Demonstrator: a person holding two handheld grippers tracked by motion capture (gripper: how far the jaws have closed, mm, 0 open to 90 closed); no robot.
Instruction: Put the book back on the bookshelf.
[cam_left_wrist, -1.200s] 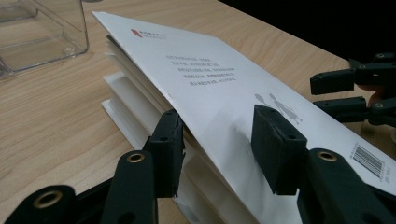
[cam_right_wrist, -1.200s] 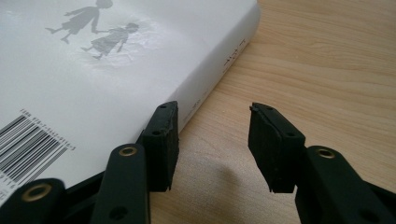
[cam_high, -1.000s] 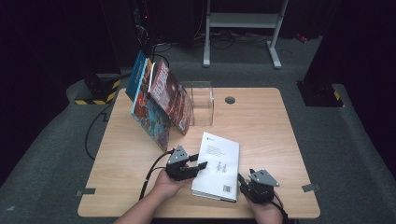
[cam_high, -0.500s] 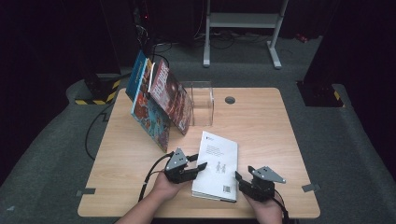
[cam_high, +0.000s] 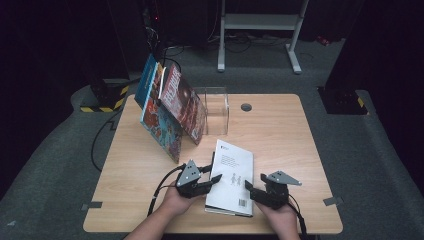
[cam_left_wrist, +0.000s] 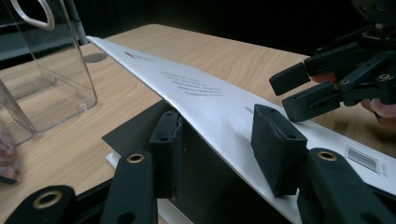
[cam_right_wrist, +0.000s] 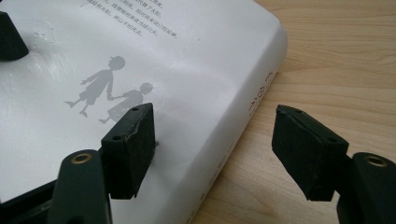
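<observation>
Jaws: left gripper (cam_left_wrist: 219, 140) straddles lifted book cover (cam_left_wrist: 205, 93); right gripper (cam_right_wrist: 219, 149) wide open.

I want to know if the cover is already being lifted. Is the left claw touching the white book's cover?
Touching. In the left gripper view, the white book's cover is raised between the left claw's jaws, one pad under it, one above.

One white book (cam_high: 231, 176), one clear stand (cam_high: 214, 110), two grippers — left (cam_high: 210, 181), right (cam_high: 251, 191) — and seemingly three leaning colourful books (cam_high: 170, 107).
</observation>
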